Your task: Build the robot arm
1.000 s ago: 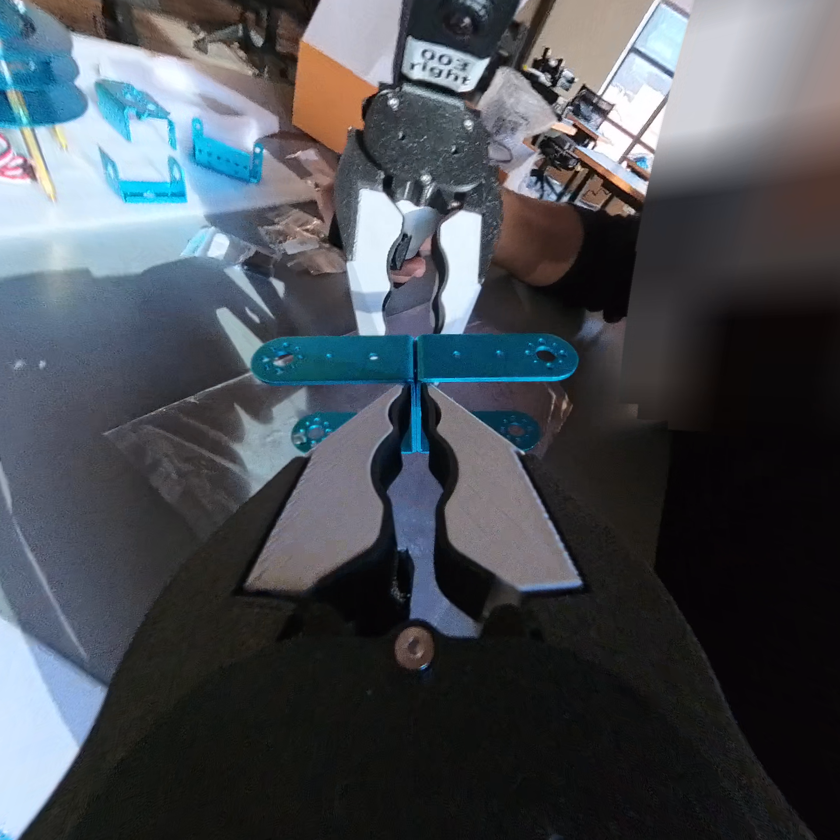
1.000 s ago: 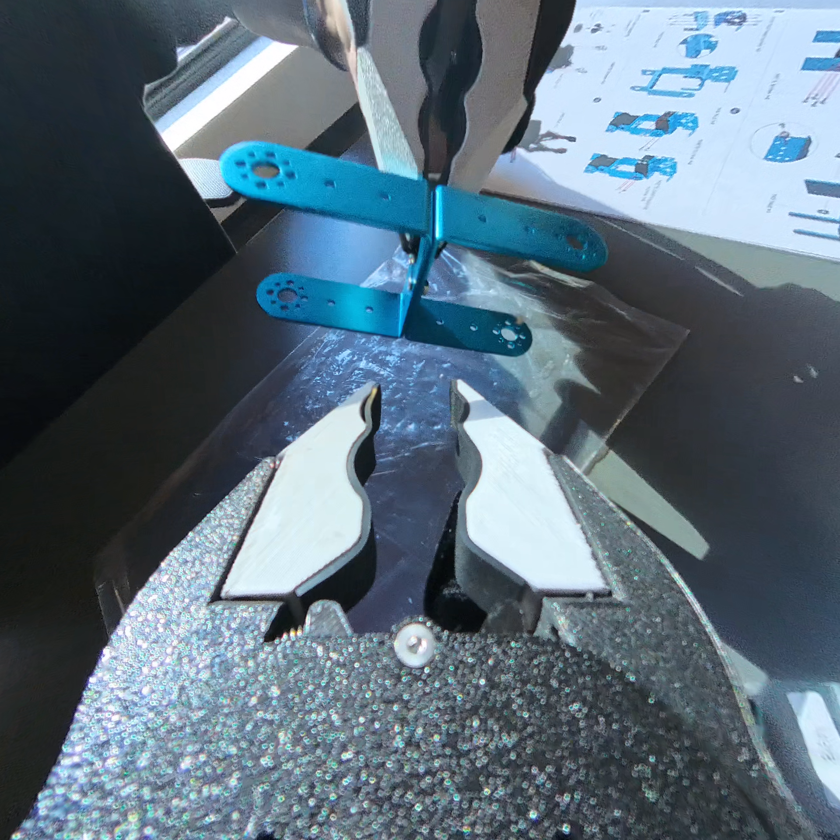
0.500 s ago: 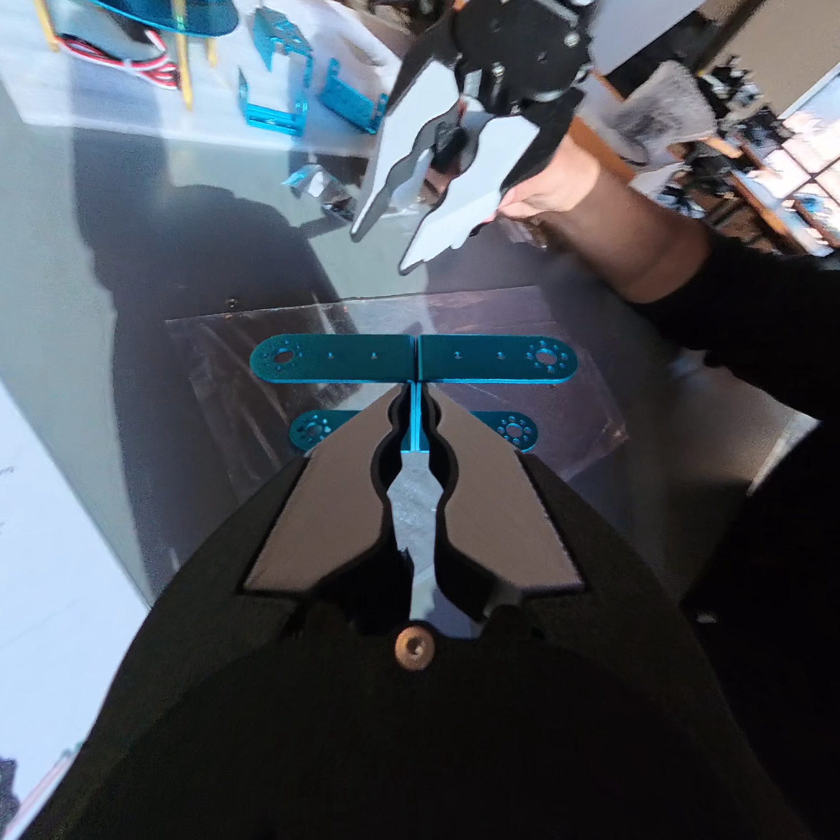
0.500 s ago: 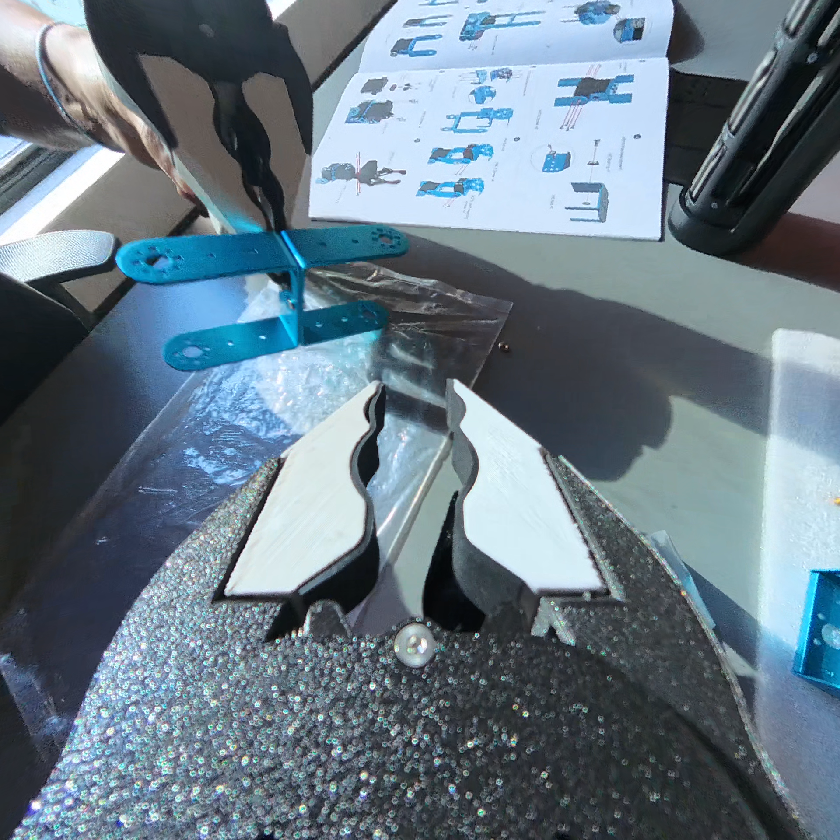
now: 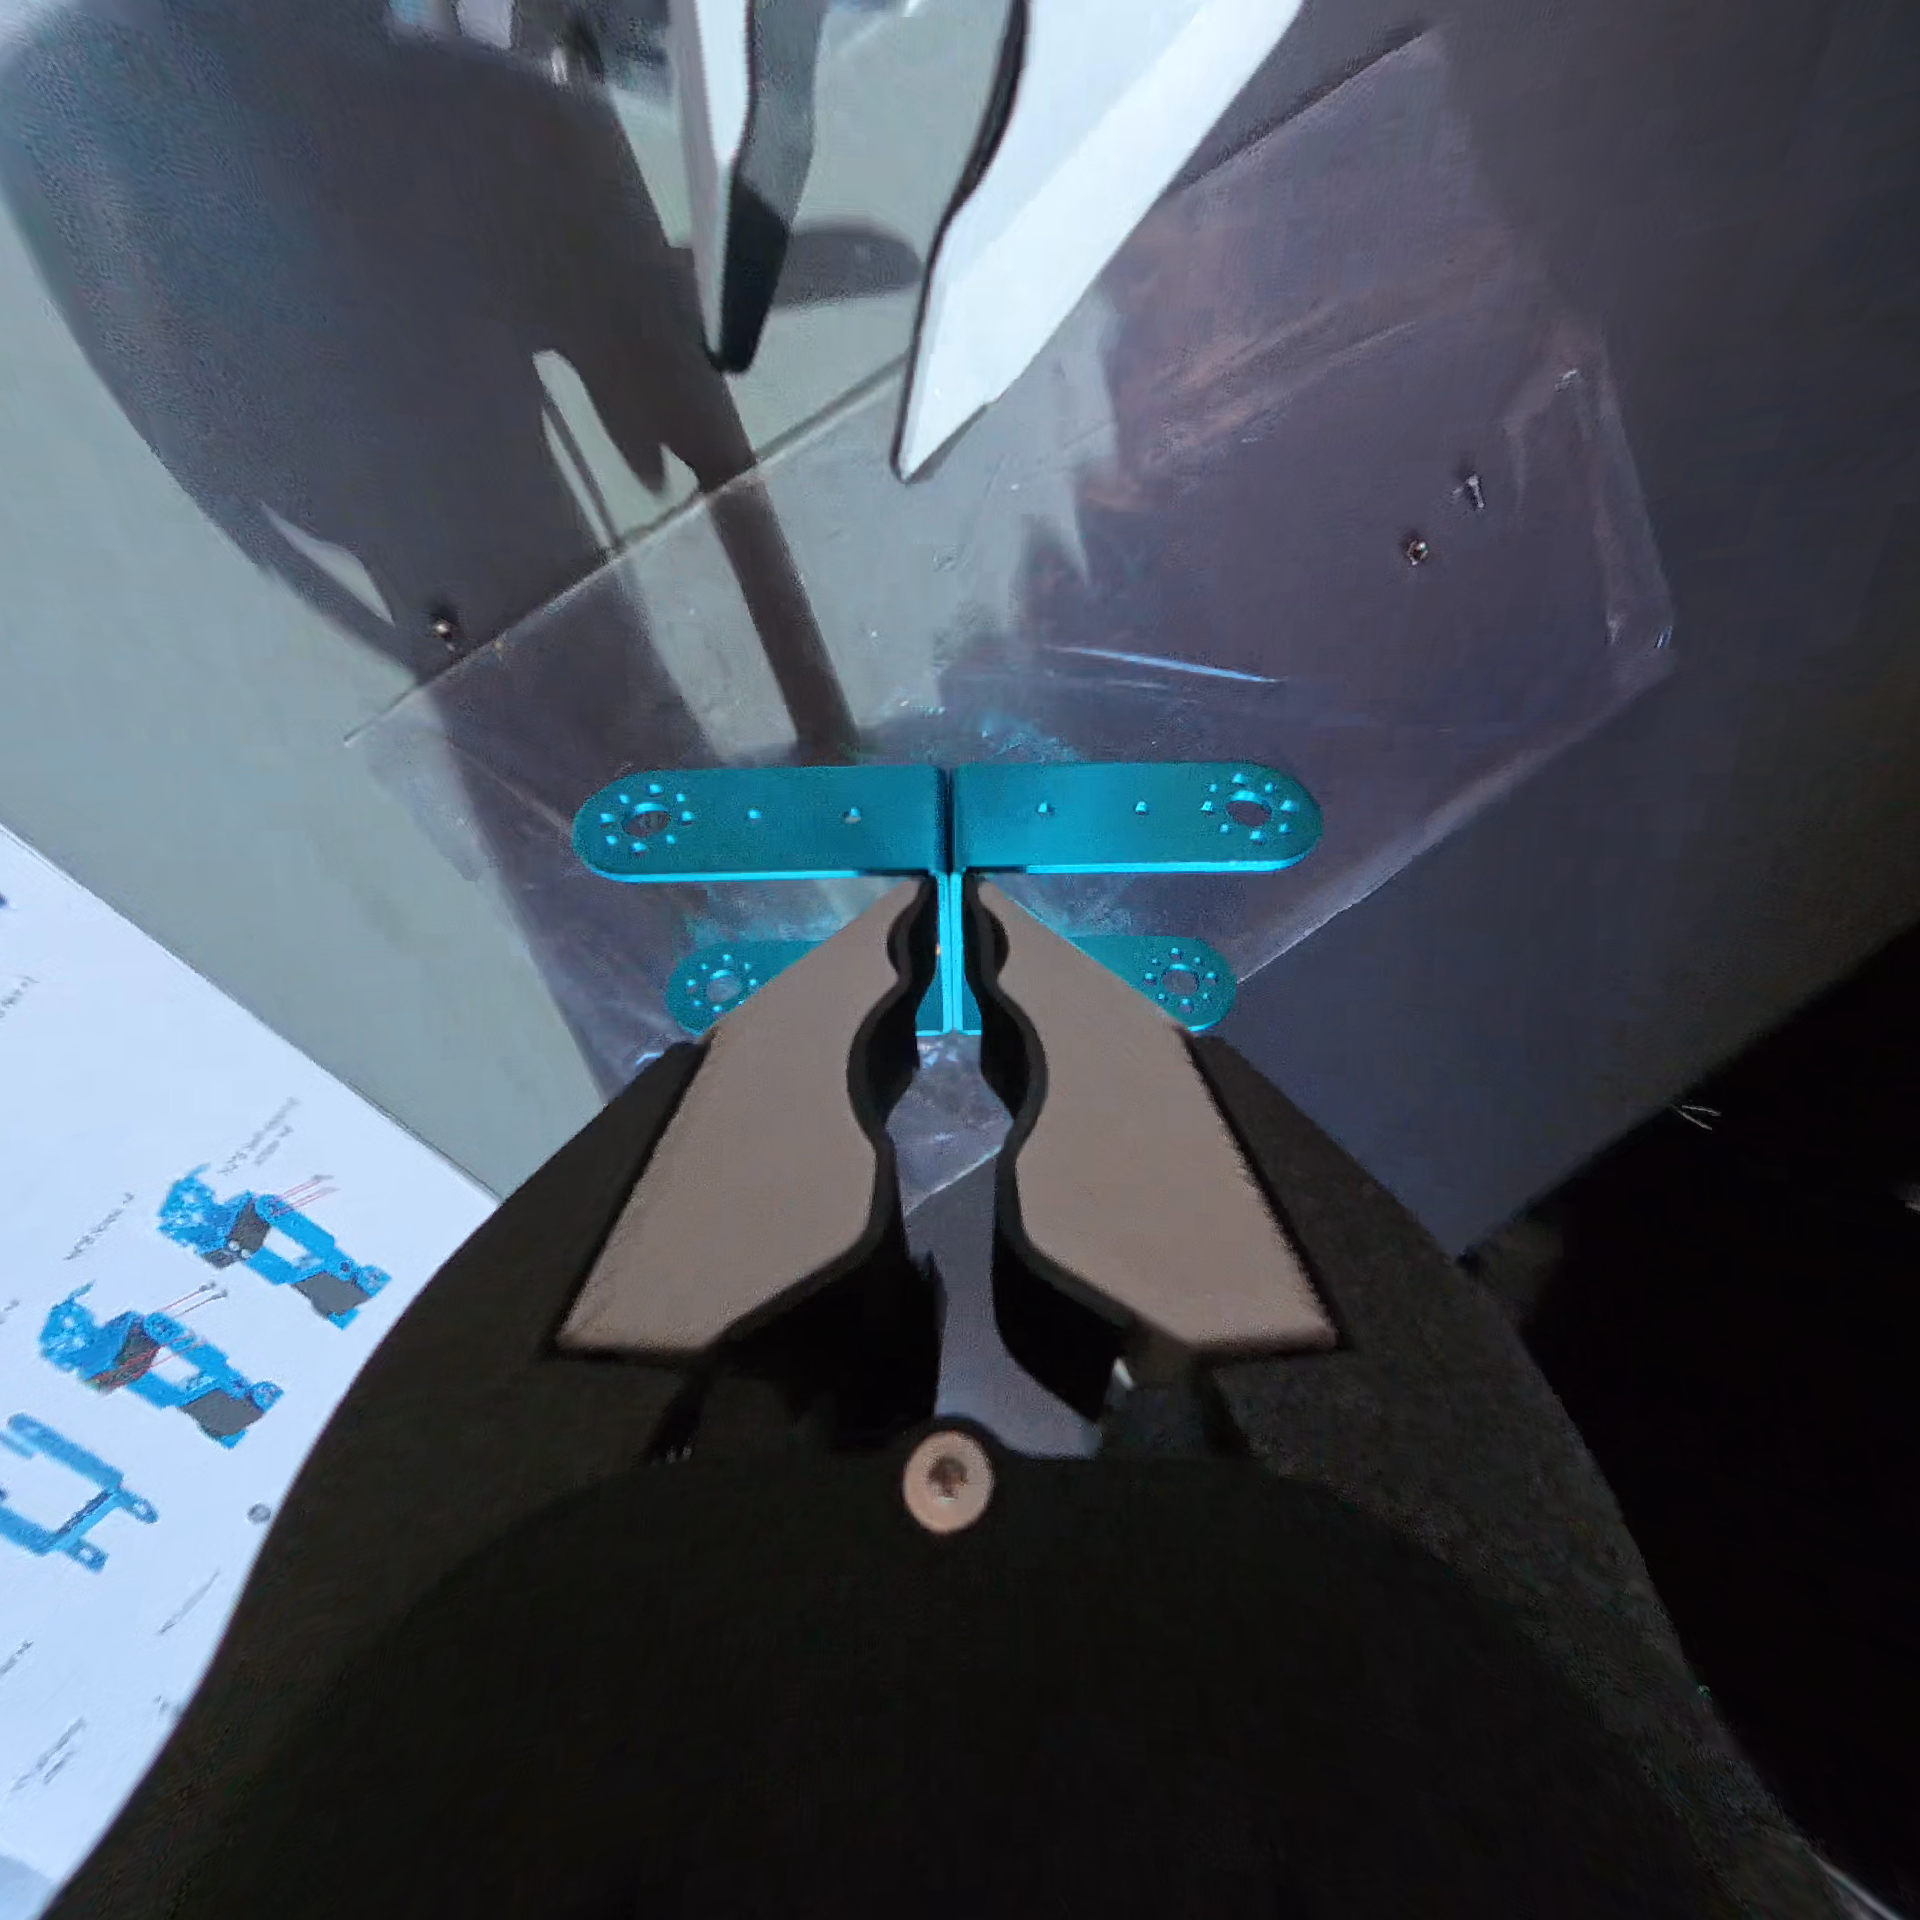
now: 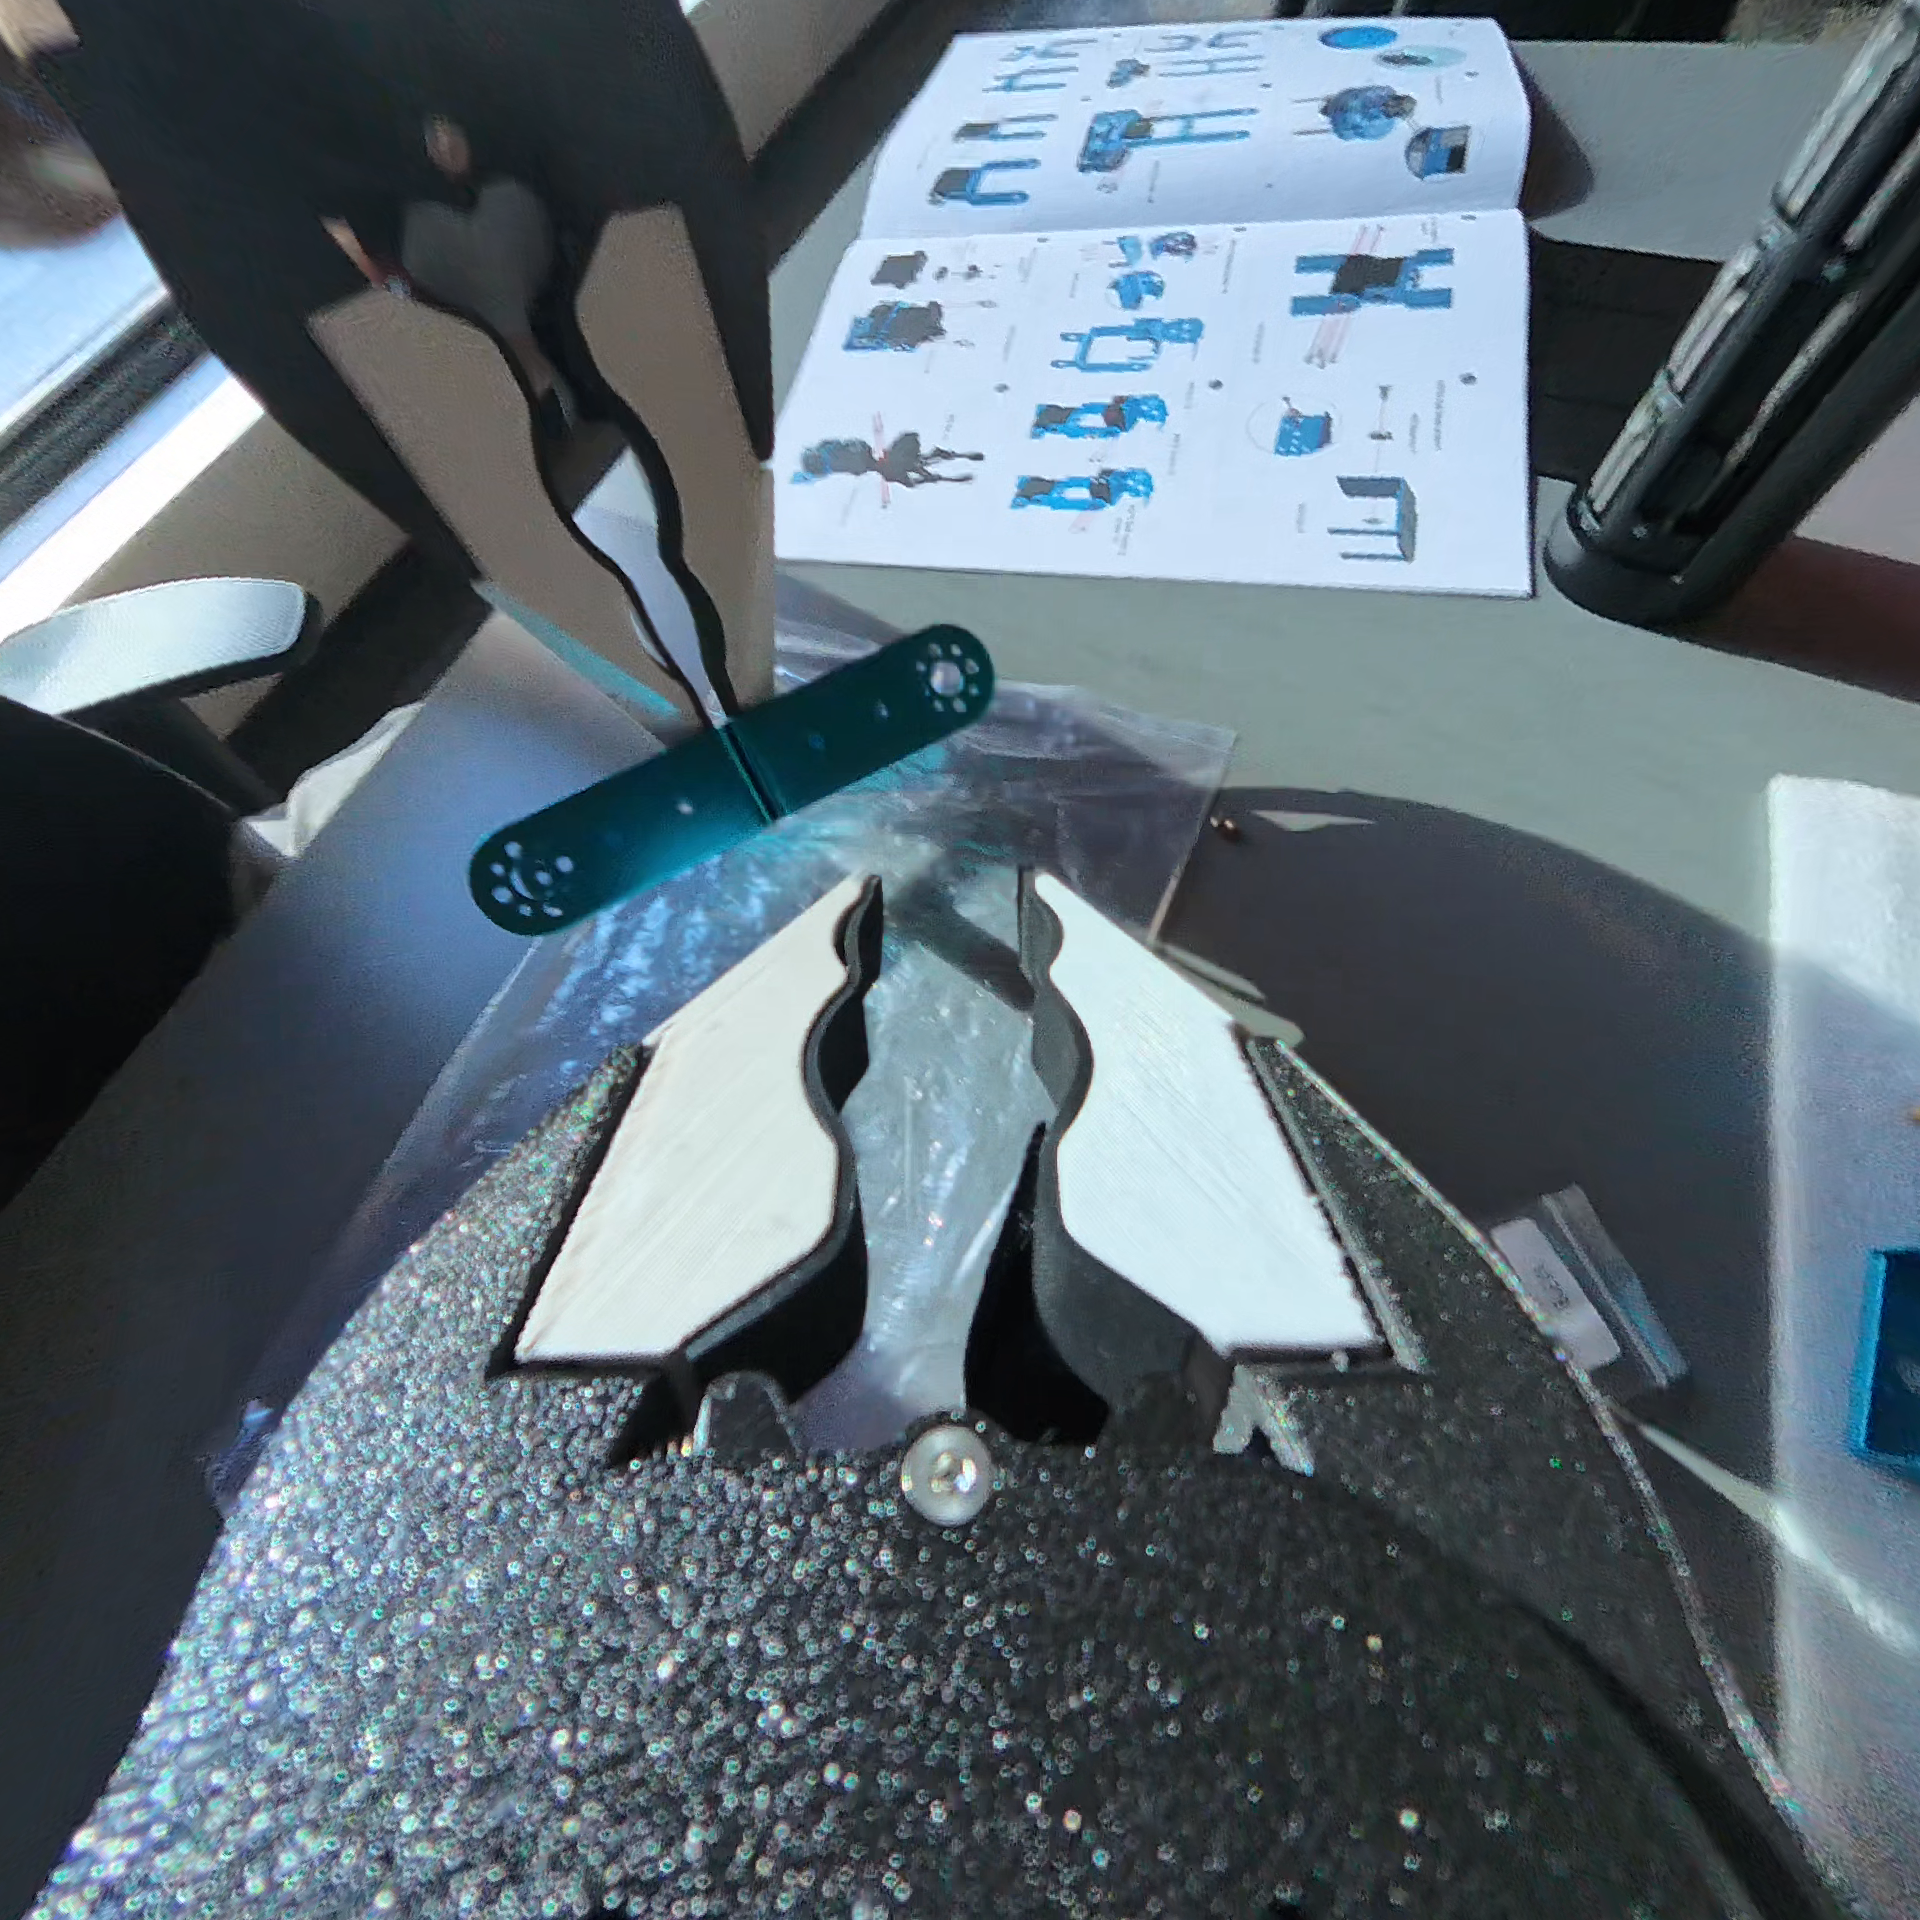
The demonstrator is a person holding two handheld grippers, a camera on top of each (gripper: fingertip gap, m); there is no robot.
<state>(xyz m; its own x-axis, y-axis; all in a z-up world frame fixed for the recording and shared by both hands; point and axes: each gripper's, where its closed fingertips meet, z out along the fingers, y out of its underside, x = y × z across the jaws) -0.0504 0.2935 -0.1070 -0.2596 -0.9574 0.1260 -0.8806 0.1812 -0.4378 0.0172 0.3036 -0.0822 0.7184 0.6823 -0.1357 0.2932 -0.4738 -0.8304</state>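
My left gripper (image 5: 948,896) is shut on a pair of blue metal brackets (image 5: 948,826) held back to back, their flat arms with hole rings spread left and right. It holds them just above a clear plastic bag (image 5: 1299,582) on the grey table. In the right wrist view the left gripper (image 6: 727,717) comes down from the upper left with the brackets (image 6: 727,774). My right gripper (image 6: 948,904) is open and empty, low over the same bag (image 6: 1081,758), just in front of the brackets. Its fingers (image 5: 966,270) show at the top of the left wrist view.
An open instruction booklet (image 6: 1174,343) lies beyond the bag, also at the left of the left wrist view (image 5: 135,1299). A black ribbed cylinder (image 6: 1756,343) stands at the right. A blue part (image 6: 1886,1361) sits at the right edge. Small screws (image 5: 1415,549) lie on the bag. Tip to tip, the grippers are about 8 cm apart.
The left gripper has tipped down and carried the brackets lower toward the bag, turning them. The right gripper has come closer over the bag and stays open.
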